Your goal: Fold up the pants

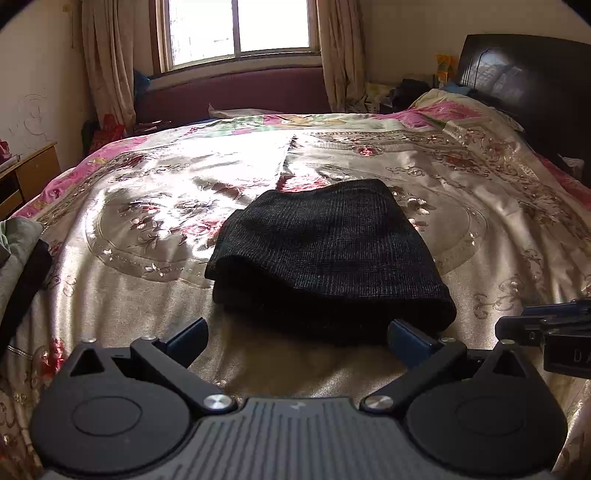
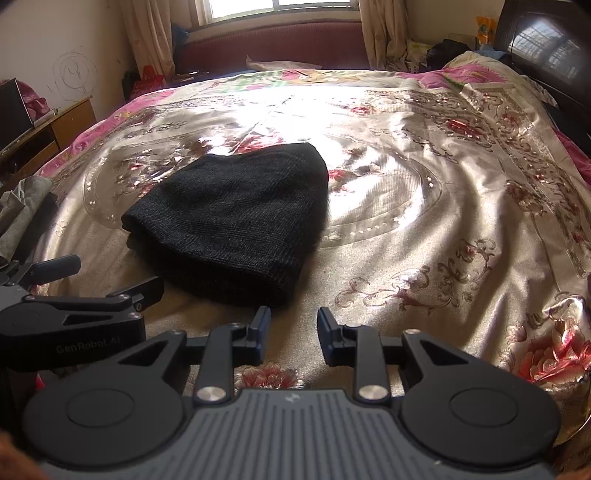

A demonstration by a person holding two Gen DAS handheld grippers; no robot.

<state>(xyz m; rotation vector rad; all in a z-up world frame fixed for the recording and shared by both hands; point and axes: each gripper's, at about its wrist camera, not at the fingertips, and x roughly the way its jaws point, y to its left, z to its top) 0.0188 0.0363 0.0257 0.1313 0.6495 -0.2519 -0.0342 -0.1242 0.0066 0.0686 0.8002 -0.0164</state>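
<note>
The dark grey pants (image 1: 325,254) lie folded into a compact stack on the floral satin bedspread (image 1: 147,295). They also show in the right wrist view (image 2: 232,221), left of centre. My left gripper (image 1: 295,332) is wide open and empty, just short of the stack's near edge. My right gripper (image 2: 293,332) is open and empty, a little right of the stack's near corner. The left gripper also shows in the right wrist view (image 2: 114,277), at the left edge. The right gripper also shows in the left wrist view (image 1: 517,328), at the right edge.
A grey garment (image 1: 18,258) lies at the bed's left edge. A wooden side table (image 2: 62,122) stands at the left. A dark headboard (image 1: 524,85) is at the far right. A window with curtains (image 1: 240,29) and a maroon bench are behind the bed.
</note>
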